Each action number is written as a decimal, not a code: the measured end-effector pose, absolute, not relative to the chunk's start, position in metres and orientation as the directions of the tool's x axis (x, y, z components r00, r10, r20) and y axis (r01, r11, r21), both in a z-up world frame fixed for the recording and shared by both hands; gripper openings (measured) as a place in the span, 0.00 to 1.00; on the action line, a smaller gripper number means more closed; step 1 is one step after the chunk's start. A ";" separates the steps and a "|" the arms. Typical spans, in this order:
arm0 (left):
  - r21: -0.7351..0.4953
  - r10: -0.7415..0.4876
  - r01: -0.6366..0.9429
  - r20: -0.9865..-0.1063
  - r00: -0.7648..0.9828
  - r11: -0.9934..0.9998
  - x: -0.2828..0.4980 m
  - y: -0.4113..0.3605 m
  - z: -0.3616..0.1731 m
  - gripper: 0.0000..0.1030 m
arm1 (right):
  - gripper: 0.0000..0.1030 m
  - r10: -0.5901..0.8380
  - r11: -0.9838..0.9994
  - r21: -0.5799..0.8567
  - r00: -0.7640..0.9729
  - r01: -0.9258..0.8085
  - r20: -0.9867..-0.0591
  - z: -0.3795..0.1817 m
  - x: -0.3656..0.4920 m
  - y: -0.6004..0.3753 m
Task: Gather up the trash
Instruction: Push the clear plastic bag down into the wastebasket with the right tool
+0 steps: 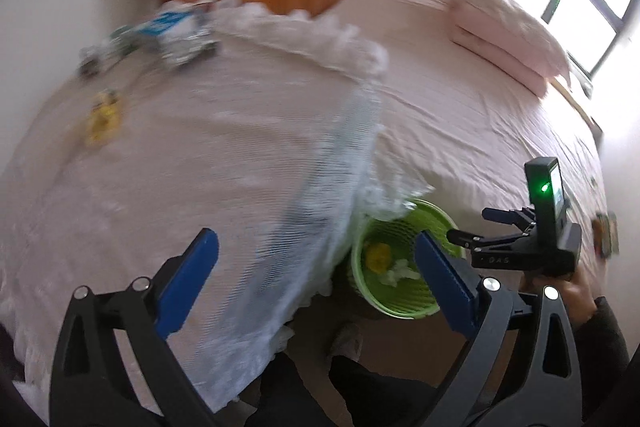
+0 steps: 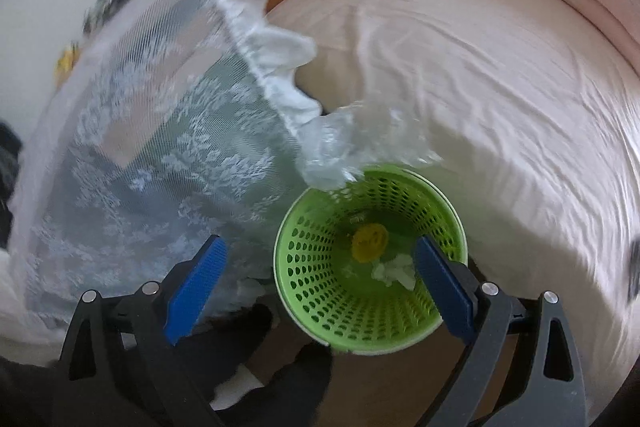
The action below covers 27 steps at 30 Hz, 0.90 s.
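Both grippers, left gripper (image 1: pixel 316 283) and right gripper (image 2: pixel 320 283), gape empty above green bin (image 2: pixel 312 299); next, yellow wrapper (image 1: pixel 102 119) requires pickup.

Green basket (image 2: pixel 370 267) sits open-mouthed on the floor, throat clear apart from yellow scrap (image 2: pixel 369 243) and white wad (image 2: pixel 394 271) at the bottom. Crinkled clear plastic (image 2: pixel 360 143) overhangs its rim at eleven o'clock. Lace cloth (image 2: pixel 160 155) crowds nine o'clock; bed edge (image 2: pixel 500 155) walls off two o'clock.
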<state>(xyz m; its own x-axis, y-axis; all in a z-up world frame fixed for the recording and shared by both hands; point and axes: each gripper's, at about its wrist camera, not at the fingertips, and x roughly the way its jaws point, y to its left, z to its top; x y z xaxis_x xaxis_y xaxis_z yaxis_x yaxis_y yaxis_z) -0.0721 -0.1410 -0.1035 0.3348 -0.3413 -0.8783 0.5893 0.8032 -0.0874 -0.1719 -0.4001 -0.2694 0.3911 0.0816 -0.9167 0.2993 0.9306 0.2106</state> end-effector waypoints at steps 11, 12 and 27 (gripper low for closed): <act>-0.070 -0.257 0.454 -0.895 0.364 0.888 -0.035 -0.076 -0.109 0.91 | 0.63 0.013 0.987 0.055 0.268 0.149 -0.963 -0.367 -0.070 -0.388; -0.062 -0.248 0.451 -0.897 0.365 0.891 -0.034 -0.075 -0.111 0.91 | 0.58 0.000 0.989 0.037 0.252 0.142 -0.968 -0.378 -0.063 -0.387; -0.104 -0.313 0.569 -0.907 0.283 0.816 -0.055 -0.132 -0.129 0.91 | 0.07 0.037 0.978 0.080 0.214 0.193 -0.976 -0.382 -0.107 -0.393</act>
<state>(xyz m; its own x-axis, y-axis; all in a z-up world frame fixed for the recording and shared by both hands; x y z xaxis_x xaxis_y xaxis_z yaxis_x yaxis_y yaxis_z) -0.0552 -0.1320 -0.1286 0.2828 -0.3130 -0.9067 0.5688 0.8158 -0.1042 -0.1067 -0.3933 -0.3825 0.2141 0.0371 -0.9761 0.1931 0.9780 0.0795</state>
